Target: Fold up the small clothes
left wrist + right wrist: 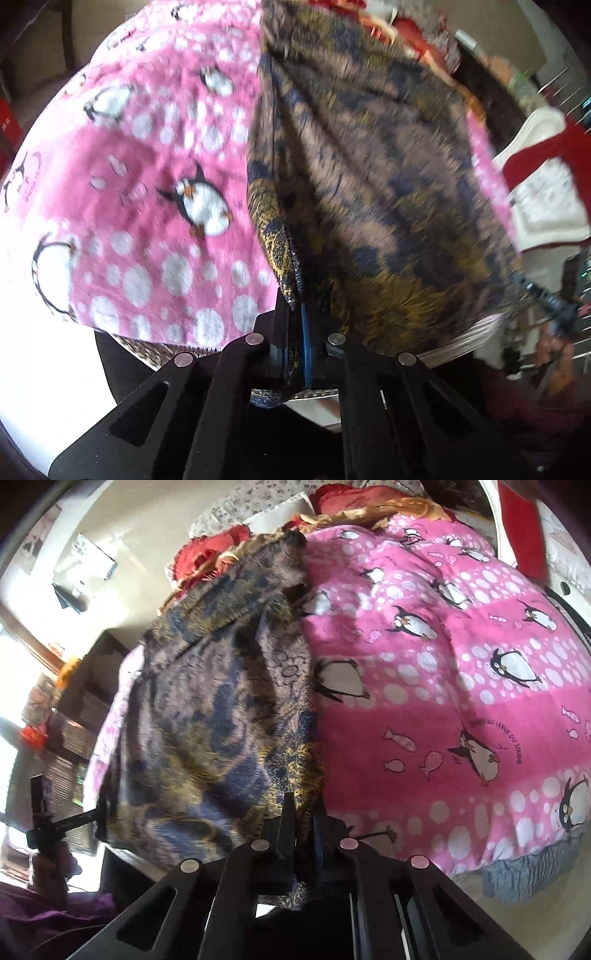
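On the bed: a pink penguin blanket (443, 686) covered the surface, with white dots and small fish printed across it.
Cloth: a thin garment (369, 177) patterned in brown, dark blue and mustard lay on the blanket, its near edge lifted and stretched between the two grippers.
Left gripper: the left gripper (295, 317) had its jaws closed tight on a near corner of the cloth, the fabric bunched into a narrow fold between the pads and a bit hanging out below them.
Right gripper: the right gripper (304, 816) was likewise clamped on the cloth's near edge, with fabric pinched between the black fingers and trailing down behind them.
Across the cloth: each camera showed the other gripper at the far side of the stretched edge, held by a hand (51, 864).
Far end: red and orange cushions (207, 557) sat beyond the cloth, just past its far edge.
Sharpness: both views were smeared, the left one more.
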`<state>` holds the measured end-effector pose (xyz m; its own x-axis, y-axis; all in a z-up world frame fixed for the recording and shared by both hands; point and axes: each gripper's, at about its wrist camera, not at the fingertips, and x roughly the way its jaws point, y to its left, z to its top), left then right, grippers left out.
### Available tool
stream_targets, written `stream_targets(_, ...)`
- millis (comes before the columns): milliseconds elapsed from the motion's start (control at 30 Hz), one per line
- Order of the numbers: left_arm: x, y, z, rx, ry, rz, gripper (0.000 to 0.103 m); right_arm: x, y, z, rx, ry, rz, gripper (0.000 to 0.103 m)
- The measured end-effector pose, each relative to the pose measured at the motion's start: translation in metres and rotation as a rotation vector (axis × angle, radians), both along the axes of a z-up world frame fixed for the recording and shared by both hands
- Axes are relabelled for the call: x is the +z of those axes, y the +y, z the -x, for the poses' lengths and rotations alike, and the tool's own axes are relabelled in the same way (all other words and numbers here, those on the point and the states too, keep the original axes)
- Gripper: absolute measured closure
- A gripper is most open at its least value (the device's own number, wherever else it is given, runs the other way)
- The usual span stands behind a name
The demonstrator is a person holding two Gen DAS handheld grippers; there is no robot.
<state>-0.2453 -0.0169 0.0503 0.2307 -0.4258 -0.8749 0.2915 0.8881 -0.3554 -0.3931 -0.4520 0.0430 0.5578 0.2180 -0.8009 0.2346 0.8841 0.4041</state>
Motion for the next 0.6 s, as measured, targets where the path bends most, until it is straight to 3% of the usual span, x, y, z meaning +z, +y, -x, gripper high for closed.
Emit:
stream_targets(233,0.029,0.015,-0.004,0.011,-0.088,0.047,0.099,0.024,0.011,-0.003,0.044,-0.058,-0.012,0.097)
stream_targets(300,0.025,0.016,-0.007,0.006,-0.095,0.015,0.099,0.023,0.012,-0.003,0.058,-0.053,-0.015,0.097)
stream_targets(467,-0.014,0.011,-0.011,0.017,0.009,-0.031,0.099,-0.008,0.009,-0.005,0.047,0.051,-0.050,0.097)
stream_targets(600,-0.024,0.004,-0.011,0.025,0.049,-0.036,0.099,-0.021,0.002,-0.002,0.004,0.026,-0.131,0.091)
